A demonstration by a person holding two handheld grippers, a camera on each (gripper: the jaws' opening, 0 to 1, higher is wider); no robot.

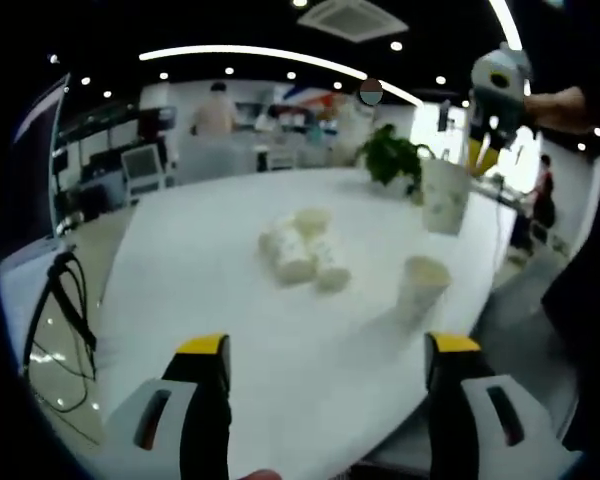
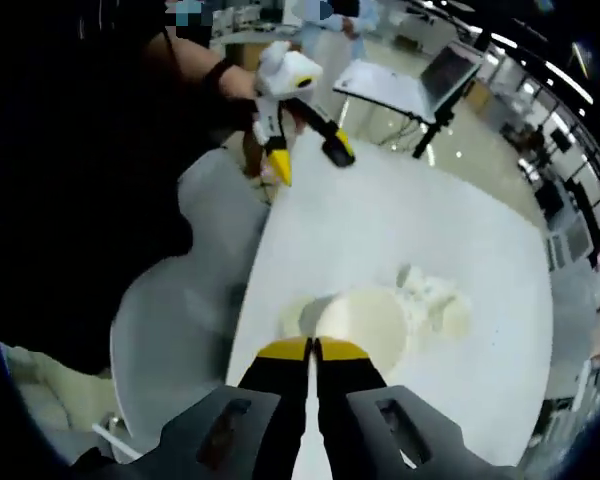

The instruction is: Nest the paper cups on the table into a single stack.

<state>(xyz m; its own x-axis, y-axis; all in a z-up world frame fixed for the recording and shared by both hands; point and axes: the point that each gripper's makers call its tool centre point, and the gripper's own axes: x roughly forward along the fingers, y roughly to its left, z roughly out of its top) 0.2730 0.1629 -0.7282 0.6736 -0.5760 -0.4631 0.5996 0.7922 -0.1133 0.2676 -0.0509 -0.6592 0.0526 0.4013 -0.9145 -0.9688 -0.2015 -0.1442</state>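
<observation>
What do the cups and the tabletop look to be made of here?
Cups: likely paper, matte off-white, thin-walled, some lying on their sides; the upright cup looks the same. Table: smooth white, faintly glossy, perhaps laminate; blur leaves that open.

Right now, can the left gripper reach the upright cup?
Probably yes: the left gripper is open, the upright cup stands just ahead to its right, and only bare table lies between them.
</observation>
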